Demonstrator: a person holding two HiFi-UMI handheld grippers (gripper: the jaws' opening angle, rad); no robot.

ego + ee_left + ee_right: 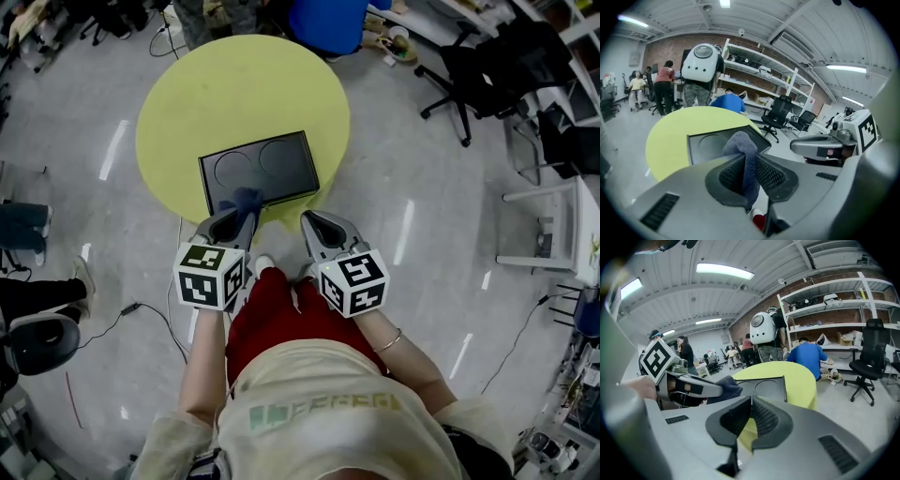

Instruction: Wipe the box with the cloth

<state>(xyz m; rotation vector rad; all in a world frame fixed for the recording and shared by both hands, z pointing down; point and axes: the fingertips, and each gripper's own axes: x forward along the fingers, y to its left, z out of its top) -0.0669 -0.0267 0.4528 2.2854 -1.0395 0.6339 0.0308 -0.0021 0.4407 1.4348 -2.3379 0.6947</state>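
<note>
The left gripper [749,166] has its jaws pinched tight on the blue-grey cloth [742,146], whose bunched end pokes out over the near edge of the dark box [272,161] on the round yellow table [178,103] — the wipe looks about to begin, though I cannot tell if cloth and box touch. The right gripper [749,414] hangs just beside, at the table's near rim, jaws together on nothing. Next, I judge, the cloth must press flat on the box top and sweep across its two round recesses — the free gripper could steady the box
</note>
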